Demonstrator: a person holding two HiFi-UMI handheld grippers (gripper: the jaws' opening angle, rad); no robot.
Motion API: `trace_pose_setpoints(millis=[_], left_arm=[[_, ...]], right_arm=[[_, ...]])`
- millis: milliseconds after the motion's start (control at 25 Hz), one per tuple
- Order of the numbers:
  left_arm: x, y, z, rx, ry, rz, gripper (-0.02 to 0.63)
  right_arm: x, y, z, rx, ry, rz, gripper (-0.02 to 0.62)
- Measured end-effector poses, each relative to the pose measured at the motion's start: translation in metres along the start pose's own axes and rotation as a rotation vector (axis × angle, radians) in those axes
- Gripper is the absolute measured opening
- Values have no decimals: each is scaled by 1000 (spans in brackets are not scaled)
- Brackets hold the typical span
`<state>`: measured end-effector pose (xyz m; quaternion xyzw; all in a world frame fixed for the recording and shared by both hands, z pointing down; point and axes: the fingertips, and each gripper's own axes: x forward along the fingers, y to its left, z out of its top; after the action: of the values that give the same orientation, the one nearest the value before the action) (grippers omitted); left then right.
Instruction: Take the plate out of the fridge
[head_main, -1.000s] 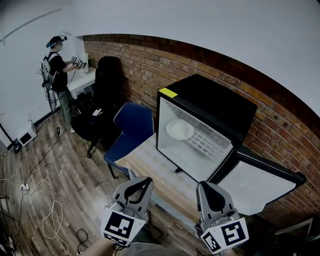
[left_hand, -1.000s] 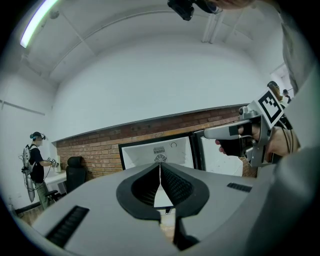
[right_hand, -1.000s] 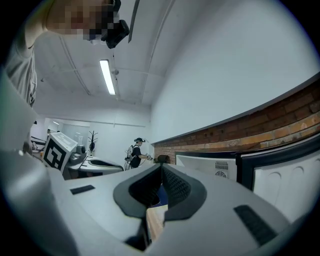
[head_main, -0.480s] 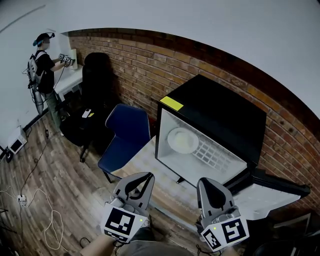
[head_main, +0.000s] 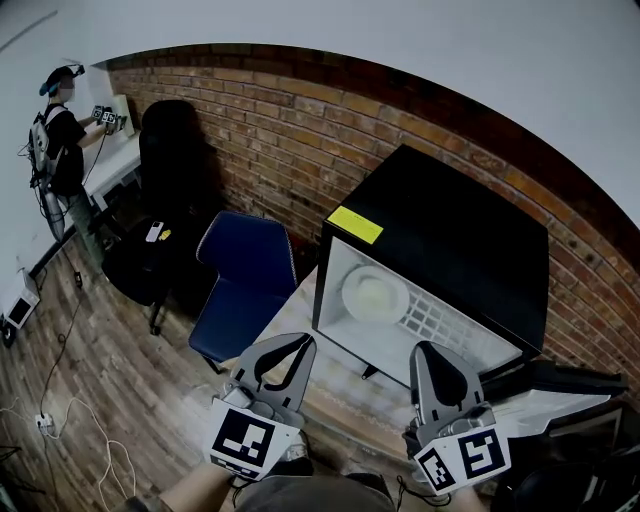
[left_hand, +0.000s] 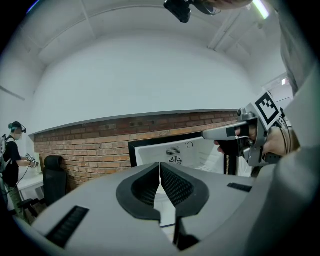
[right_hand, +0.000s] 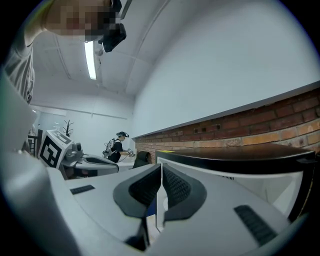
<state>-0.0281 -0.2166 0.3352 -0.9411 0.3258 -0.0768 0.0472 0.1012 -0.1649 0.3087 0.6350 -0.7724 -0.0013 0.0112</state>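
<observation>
The fridge sits on the worktop with its door swung wide to the fridge's right, so the opening faces the person squarely. Inside the fridge the plate lies flat on the wire shelf, toward the left of the cavity, white and apparently empty.

Both tools hang in front of the fridge, short of its opening. The left tool has its jaws pressed together with nothing between them, which its own view confirms. The right tool is likewise closed and carries nothing, and in the head view it sits before the fridge's right half.

To my eye this is the approach, and neither tool can take anything as it stands. Whichever goes in should spread its jaws before it crosses the fridge's front frame, not inside, where room looks tight. The left tool has the straighter line to the plate. It would do well to enter level and catch the near rim with one jaw over and one under. A small lift should free the plate from the wires before it comes straight out of the fridge. Dragging it risks snagging on the wires, and tilting it risks a slip from a thin rim grip. The other tool can wait in front of the fridge, ready to support the plate's far edge.
</observation>
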Motion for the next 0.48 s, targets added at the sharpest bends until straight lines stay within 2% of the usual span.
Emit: trace_pose_setpoints(millis=[320, 480], left_arm=[[16, 7, 1, -22, -7, -36, 20], [27, 1, 5, 14, -21, -54, 20]], right_arm=[[6, -4, 1, -22, -1, -43, 32], [3, -8, 3, -16, -6, -41, 31]])
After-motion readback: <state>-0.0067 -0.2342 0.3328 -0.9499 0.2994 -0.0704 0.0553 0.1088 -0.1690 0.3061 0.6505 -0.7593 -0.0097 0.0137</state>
